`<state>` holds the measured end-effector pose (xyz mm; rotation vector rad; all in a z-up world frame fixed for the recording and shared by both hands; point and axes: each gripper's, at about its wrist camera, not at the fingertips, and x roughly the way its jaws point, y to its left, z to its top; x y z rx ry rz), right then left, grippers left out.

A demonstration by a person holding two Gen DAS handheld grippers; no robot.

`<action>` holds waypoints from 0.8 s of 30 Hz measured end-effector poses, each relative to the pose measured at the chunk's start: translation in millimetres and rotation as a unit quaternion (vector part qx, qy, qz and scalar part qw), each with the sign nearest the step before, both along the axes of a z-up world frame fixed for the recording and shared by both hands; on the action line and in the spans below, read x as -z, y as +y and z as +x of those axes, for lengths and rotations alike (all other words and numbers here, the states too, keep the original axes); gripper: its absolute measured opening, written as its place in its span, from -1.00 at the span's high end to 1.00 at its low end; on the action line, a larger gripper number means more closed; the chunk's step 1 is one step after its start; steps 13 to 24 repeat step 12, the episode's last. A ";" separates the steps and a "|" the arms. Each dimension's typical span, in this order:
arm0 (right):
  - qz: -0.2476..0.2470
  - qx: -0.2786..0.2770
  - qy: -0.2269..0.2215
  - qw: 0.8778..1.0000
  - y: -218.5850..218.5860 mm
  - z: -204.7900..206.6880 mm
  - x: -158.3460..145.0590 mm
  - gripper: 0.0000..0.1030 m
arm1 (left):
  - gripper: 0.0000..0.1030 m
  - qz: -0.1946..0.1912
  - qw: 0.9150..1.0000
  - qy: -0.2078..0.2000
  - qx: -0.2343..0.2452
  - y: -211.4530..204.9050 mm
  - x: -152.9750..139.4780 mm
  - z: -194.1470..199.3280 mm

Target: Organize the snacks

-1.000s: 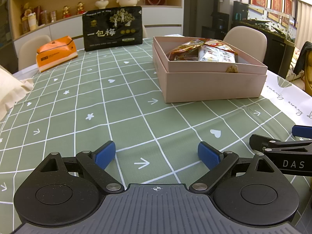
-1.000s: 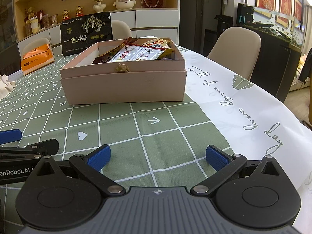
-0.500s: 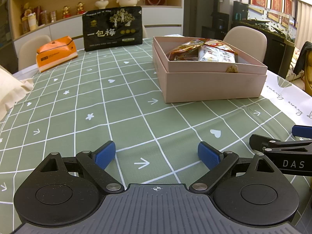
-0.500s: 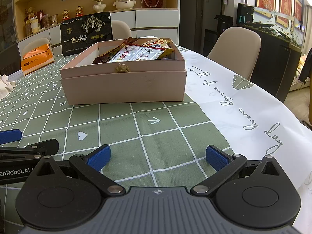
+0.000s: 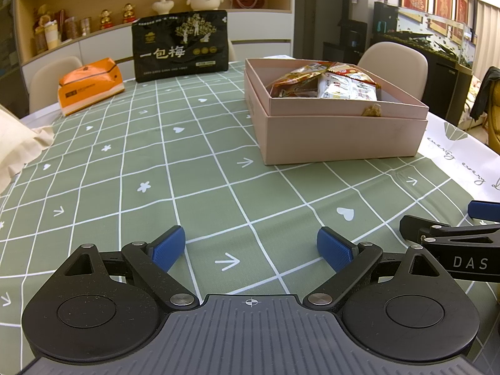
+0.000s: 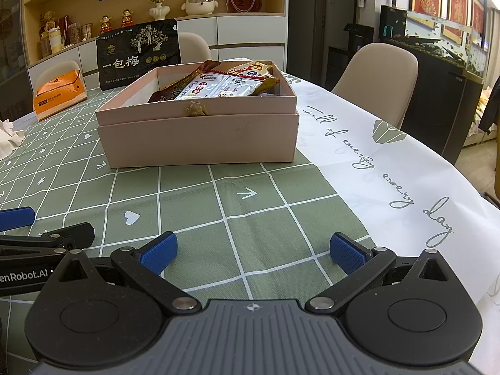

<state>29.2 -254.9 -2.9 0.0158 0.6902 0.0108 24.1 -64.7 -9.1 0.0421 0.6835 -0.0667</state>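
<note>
A pink box [image 5: 340, 137] stands on the green checked tablecloth [image 5: 187, 168], with several snack packets [image 5: 328, 82] inside it. It also shows in the right wrist view [image 6: 200, 140], snack packets [image 6: 218, 86] piled inside. My left gripper [image 5: 250, 248] is open and empty, low over the cloth, well short of the box. My right gripper [image 6: 253, 251] is open and empty, beside the left one and in front of the box. Each gripper shows at the edge of the other's view.
A large black snack bag [image 5: 179, 45] stands upright at the table's far side. An orange tissue pack [image 5: 90, 86] lies at the far left. A cream cloth [image 5: 18, 143] lies at the left edge. Beige chairs [image 6: 381, 78] surround the table. A white cloth border [image 6: 390, 168] covers the right side.
</note>
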 end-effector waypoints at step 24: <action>0.000 0.000 0.000 1.000 -0.1 -0.2 -0.3 -1.00 | -0.84 -0.002 1.000 -0.001 0.002 0.5 -0.1 -0.2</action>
